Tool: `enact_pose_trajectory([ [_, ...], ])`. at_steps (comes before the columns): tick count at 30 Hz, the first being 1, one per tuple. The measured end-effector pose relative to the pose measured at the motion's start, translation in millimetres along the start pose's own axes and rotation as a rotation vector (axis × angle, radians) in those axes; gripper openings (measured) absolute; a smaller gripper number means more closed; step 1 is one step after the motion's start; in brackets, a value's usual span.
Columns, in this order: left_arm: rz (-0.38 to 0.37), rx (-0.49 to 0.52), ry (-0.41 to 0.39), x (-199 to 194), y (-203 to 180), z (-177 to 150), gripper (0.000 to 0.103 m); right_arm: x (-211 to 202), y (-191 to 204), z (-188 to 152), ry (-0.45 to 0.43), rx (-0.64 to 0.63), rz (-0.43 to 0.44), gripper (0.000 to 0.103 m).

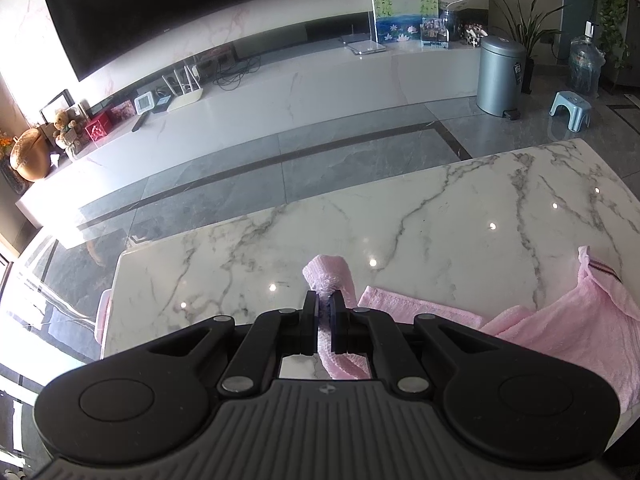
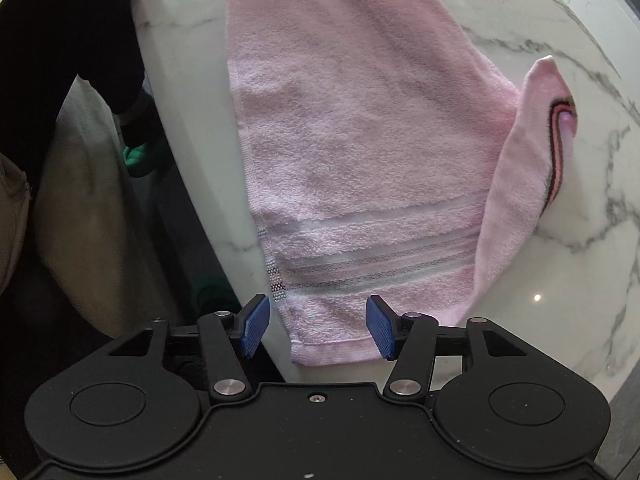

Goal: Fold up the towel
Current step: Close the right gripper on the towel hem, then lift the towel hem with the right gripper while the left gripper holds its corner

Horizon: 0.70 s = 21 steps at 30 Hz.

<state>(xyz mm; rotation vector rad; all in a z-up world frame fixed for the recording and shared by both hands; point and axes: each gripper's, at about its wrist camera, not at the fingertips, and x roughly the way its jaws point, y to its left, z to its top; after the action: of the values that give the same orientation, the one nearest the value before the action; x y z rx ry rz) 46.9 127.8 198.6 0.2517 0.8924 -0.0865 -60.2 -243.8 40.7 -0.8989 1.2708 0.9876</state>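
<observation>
Pink towel point(image 2: 352, 140) lies spread along the marble tabletop's point(image 2: 560, 20) near edge. Left gripper's point(image 1: 324, 304) fingers pinch a bunched towel corner; right gripper's point(image 2: 316, 322) blue-padded fingers straddle another corner, apart, untouching.

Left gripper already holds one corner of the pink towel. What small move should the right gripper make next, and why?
Probably lower the right gripper and close on the pink towel corner beneath it: its jaws stand open over that corner, while the left gripper already pinches its own corner above the marble table.
</observation>
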Motion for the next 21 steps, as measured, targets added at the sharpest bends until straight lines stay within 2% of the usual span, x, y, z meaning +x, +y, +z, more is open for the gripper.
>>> enact_pose_trajectory([
  [5, 0.0, 0.001, 0.009, 3, 1, 1, 0.004, 13, 7, -1, 0.033, -0.066, -0.022, 0.052],
  [9, 0.001, 0.001, 0.012, 5, 2, 1, 0.004, 13, 4, -3, 0.022, -0.061, -0.011, 0.05],
  [15, -0.004, -0.004, 0.018, 9, 2, 1, 0.004, 7, -6, -6, 0.012, -0.032, -0.019, 0.031],
  [17, -0.006, -0.004, 0.02, 10, 2, 0, 0.004, 6, -9, -6, 0.014, -0.025, -0.031, 0.016],
  [21, -0.006, -0.007, 0.026, 11, 3, 0, 0.004, 3, -15, -7, 0.017, -0.015, -0.048, 0.006],
])
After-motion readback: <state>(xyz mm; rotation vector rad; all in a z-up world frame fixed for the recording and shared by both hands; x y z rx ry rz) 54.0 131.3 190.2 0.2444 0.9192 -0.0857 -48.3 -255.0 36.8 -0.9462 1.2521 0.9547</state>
